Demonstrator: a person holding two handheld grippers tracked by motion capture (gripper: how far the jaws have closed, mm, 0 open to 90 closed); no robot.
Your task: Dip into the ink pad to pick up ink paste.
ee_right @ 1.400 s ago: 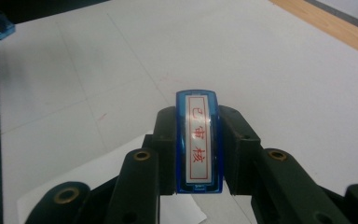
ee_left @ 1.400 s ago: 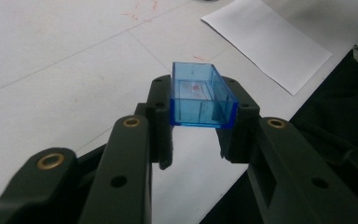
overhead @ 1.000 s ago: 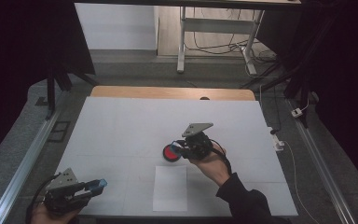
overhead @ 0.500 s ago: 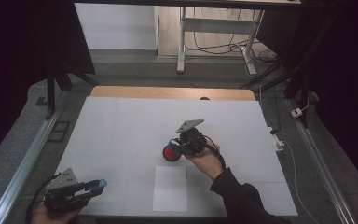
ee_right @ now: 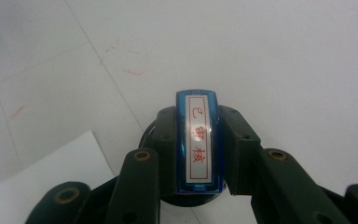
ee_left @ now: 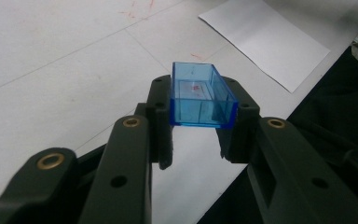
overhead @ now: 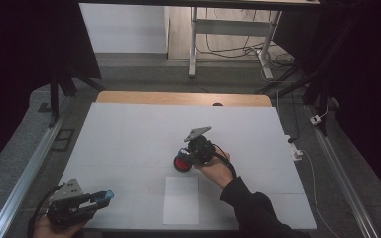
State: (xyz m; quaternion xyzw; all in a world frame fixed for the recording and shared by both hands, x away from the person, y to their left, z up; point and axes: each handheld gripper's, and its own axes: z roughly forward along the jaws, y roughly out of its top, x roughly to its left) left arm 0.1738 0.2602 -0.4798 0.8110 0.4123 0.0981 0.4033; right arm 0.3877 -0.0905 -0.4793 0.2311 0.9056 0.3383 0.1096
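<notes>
While gripped: stamp (ee_right: 199, 144) label "已审核".

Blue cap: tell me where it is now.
The blue cap sits clamped in the left claw at the table's near-left corner in the high view, left of the white paper sheet.

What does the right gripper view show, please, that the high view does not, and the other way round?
The right gripper view alone makes out the red characters on the white label of the blue stamp clamped in the right gripper. The high view alone gives the red ink pad under that gripper, and the left gripper holding a blue cap at the table's near left. Both include the white paper sheet and the white table.
</notes>
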